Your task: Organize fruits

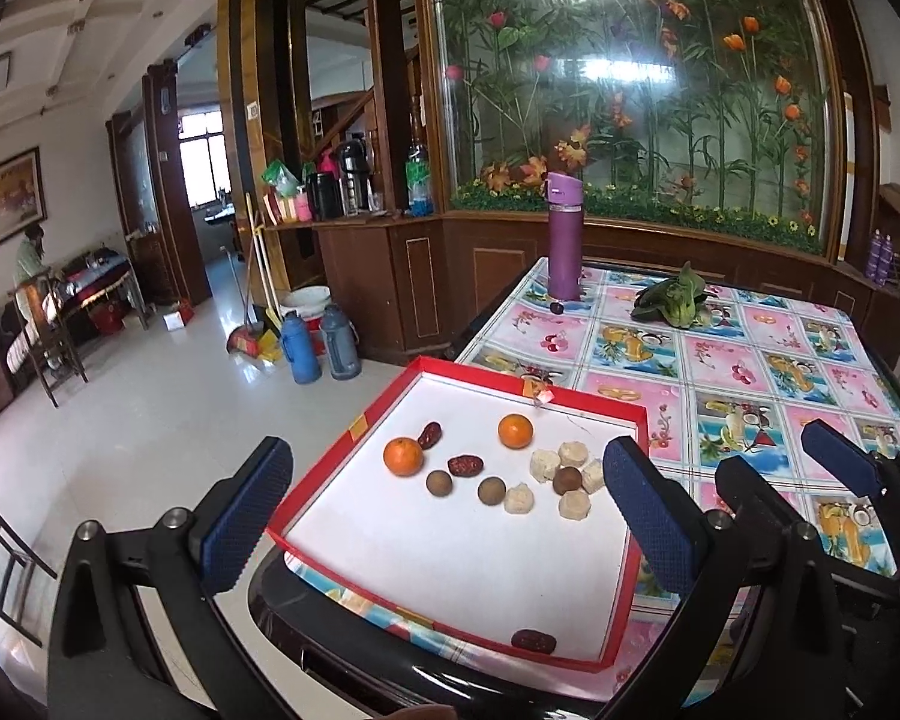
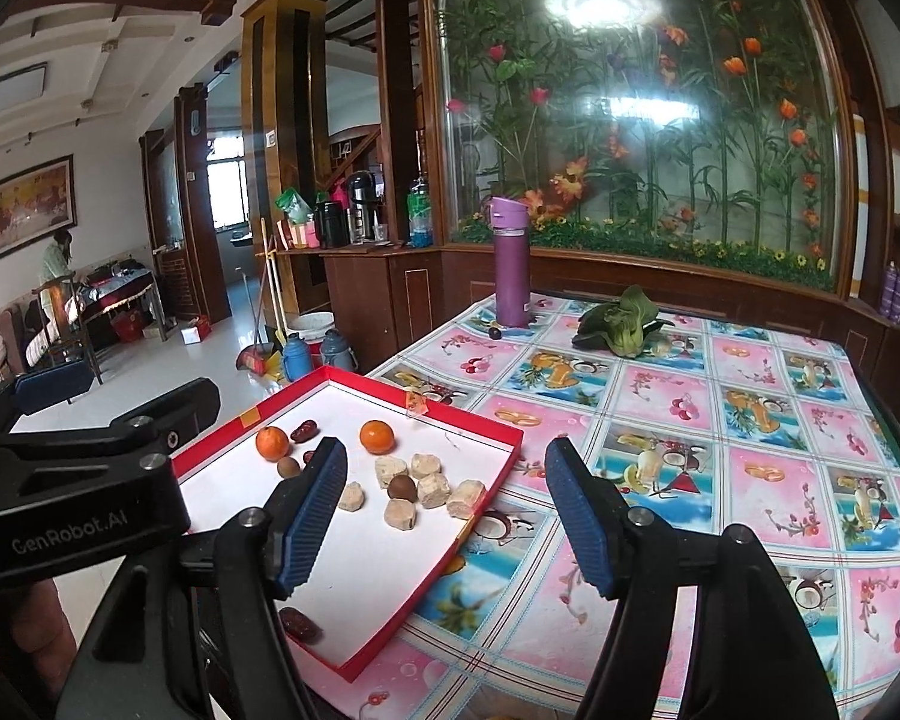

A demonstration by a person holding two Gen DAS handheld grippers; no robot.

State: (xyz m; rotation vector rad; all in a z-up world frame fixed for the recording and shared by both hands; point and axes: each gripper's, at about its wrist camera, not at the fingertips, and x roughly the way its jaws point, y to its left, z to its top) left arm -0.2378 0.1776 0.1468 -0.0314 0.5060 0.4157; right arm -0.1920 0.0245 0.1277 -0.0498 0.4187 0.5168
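Observation:
A red-rimmed white tray (image 1: 438, 570) (image 2: 360, 576) lies at the table's near left corner. In it are two oranges (image 1: 402, 456) (image 1: 515, 431), red dates (image 1: 465, 466), brown longans (image 1: 491, 491) and several pale chunks (image 1: 574, 504). One date (image 1: 534, 641) (image 2: 300, 624) lies alone near the tray's front rim. My left gripper (image 1: 450, 516) is open, held short of the tray's front edge, nothing between its fingers. My right gripper (image 2: 450, 510) is open too, over the tray's right rim and the tablecloth. In the right wrist view the oranges (image 2: 377, 437) sit behind its left finger (image 2: 315, 510).
The table carries a patterned cloth (image 2: 750, 480), a purple bottle (image 1: 563, 237) at the far side with a small dark fruit (image 1: 557, 307) beside it, and a leafy green (image 1: 675, 300). Left of the table is open floor with thermos flasks (image 1: 321, 342). A person (image 1: 30, 258) stands far left.

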